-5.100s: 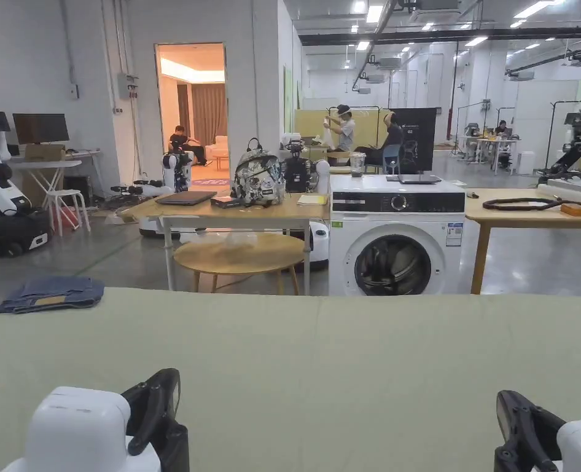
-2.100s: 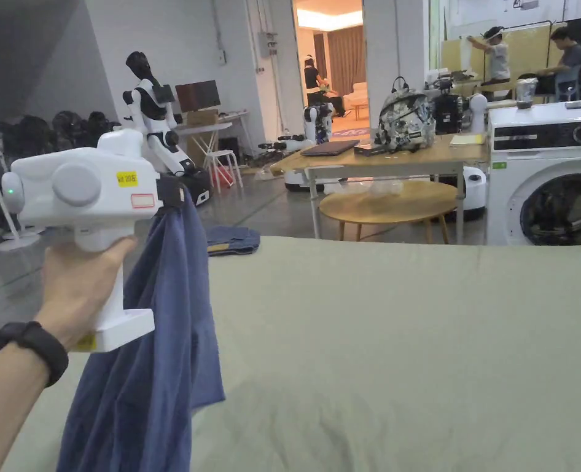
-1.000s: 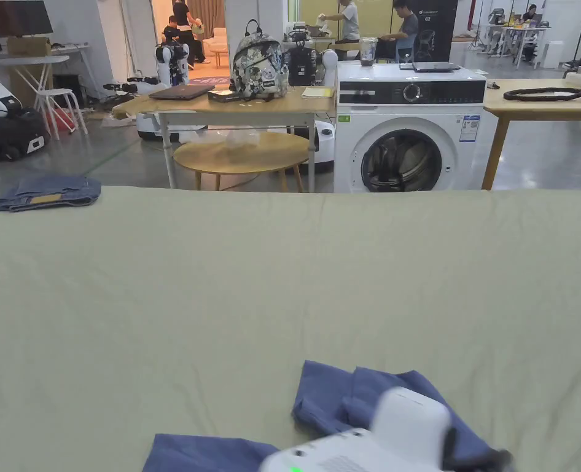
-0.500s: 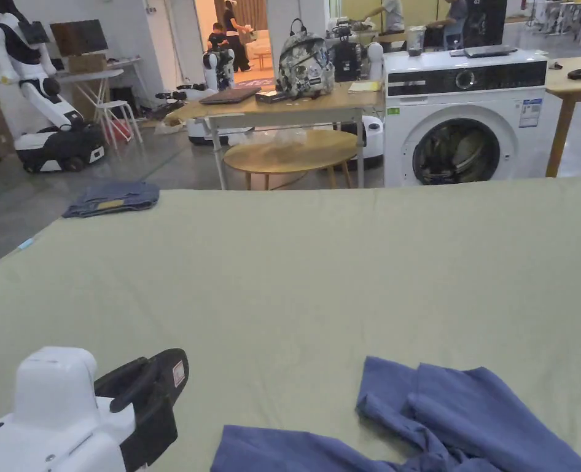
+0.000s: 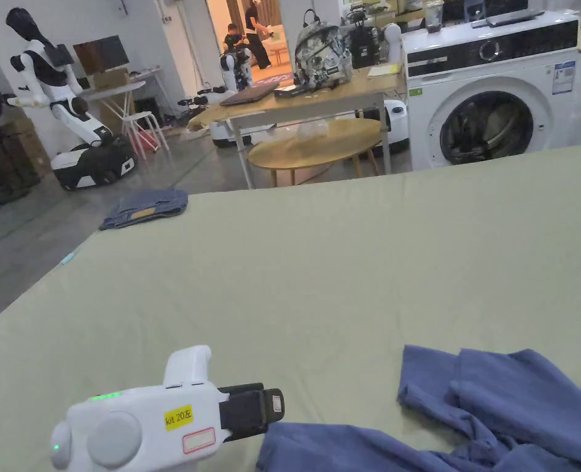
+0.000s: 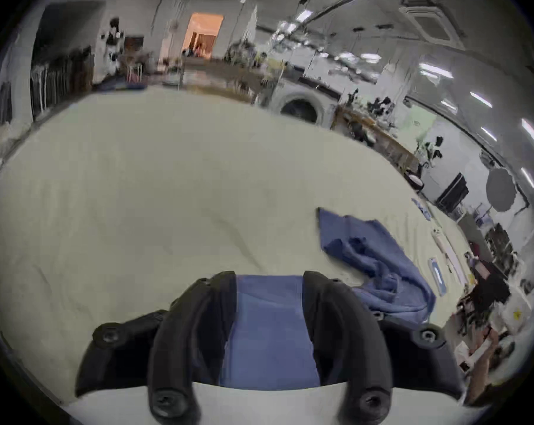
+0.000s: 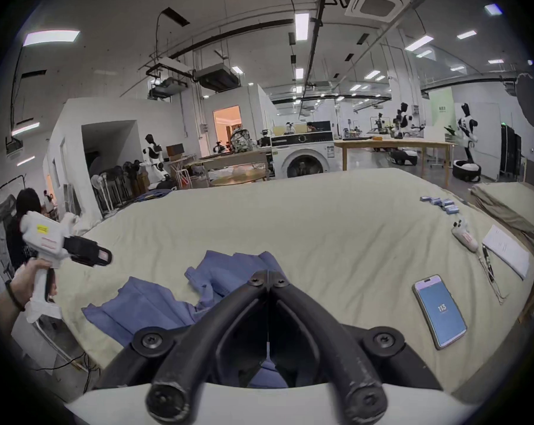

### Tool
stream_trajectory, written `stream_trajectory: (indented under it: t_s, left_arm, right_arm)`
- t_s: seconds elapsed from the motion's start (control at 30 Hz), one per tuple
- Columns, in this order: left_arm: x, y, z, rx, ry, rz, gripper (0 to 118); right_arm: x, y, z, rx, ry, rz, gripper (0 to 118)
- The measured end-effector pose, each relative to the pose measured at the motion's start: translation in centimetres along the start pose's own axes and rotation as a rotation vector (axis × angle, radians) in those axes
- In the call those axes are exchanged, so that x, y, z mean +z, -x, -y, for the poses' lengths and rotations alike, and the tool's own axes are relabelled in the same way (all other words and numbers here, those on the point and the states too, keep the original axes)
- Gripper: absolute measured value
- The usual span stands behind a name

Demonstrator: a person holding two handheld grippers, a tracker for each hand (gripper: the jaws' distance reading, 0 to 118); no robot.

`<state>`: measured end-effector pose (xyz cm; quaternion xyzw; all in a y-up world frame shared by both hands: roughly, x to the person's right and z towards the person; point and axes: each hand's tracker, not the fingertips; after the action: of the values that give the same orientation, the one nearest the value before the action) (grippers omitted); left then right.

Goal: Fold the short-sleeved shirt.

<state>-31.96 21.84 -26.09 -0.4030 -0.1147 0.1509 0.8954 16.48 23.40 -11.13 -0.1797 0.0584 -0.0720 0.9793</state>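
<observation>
Crumpled blue shirt [image 5: 504, 399] on the desk [image 5: 344, 258]; left hand-held gripper [image 6: 268, 278] spread above it, right hand-held gripper [image 7: 268, 275] closed, gripping nothing.

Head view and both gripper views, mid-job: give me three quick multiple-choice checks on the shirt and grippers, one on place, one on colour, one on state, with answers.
1. Where does the shirt lie?
A. on the near part of the green bed cover
B. on the round wooden table
C. inside the washing machine

2. What colour is the shirt?
A. white
B. blue
C. red

3. How do the jaws of the left gripper stand?
A. shut on the shirt
B. shut on nothing
C. open, with shirt cloth seen between them

Answers: 1 A, the head view shows it crumpled on the cover close to the person. 2 B, it is blue in all three views. 3 C, the left gripper view shows a wide gap between the jaws; the right gripper has its tips together.
</observation>
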Motion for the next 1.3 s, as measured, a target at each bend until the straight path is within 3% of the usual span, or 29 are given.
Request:
stream_trajectory:
  t_s: [0.2,0.33,0.4,0.43,0.6,0.63,0.7,0.73,0.83,0.87,0.9,0.93,1.0,1.13,1.3]
  left_arm:
    - [-7.5,1.1,-0.3,-0.048,0.218,-0.087,43]
    - [-9.4,0.7,0.0,-0.085,0.216,-0.131,36]
    - [-9.7,0.0,-0.2,-0.1,0.228,-0.152,22]
    - [-9.9,-0.3,-0.1,-0.103,0.237,-0.133,4]
    - [-10.7,-2.3,0.9,-0.265,0.277,-0.206,0]
    - [-10.7,-2.4,0.9,-0.261,0.277,-0.203,0]
    - [-10.7,-2.3,0.9,-0.259,0.277,-0.202,0]
    - [-10.7,-2.0,0.9,-0.253,0.276,-0.2,0]
    - [-10.4,-1.7,1.1,-0.233,0.262,-0.193,0]
    - [-10.4,-1.4,1.0,-0.222,0.26,-0.188,0]
    - [-10.3,-1.3,0.9,-0.211,0.261,-0.182,0]
    - [-10.2,-1.1,0.9,-0.195,0.26,-0.175,0]
    - [-9.8,-1.0,1.0,-0.158,0.252,-0.158,0]
    - [-8.5,0.7,0.9,-0.106,0.198,-0.09,0]
    - [1.3,-1.1,-0.5,-0.1,-0.122,-0.013,0]
  right_arm:
    - [0.4,-2.5,1.5,-0.045,0.038,0.052,0]
    - [0.5,-4.0,1.9,-0.084,0.056,0.09,0]
    - [0.8,-4.6,2.2,-0.087,0.065,0.115,0]
    - [1.0,-4.7,2.3,-0.09,0.068,0.123,0]
    - [1.1,-5.7,2.7,-0.153,0.128,0.149,0]
    - [0.8,-5.9,2.8,-0.173,0.159,0.171,16]
    - [-0.5,-6.2,3.5,-0.226,0.191,0.187,59]
    - [-1.4,-6.5,4.1,-0.258,0.223,0.197,62]
    - [-4.3,-7.8,6.3,-0.35,0.314,0.183,62]
    - [-5.2,-8.0,7.0,-0.365,0.368,0.181,57]
    - [-5.8,-8.1,7.7,-0.383,0.404,0.17,40]
    - [-6.2,-8.3,8.4,-0.413,0.425,0.133,8]
    - [-6.2,-8.1,9.3,-0.472,0.42,0.122,6]
    - [-4.8,-7.5,7.1,-0.411,0.352,0.131,5]
    - [-3.4,-6.5,0.4,-0.294,0.198,0.04,4]
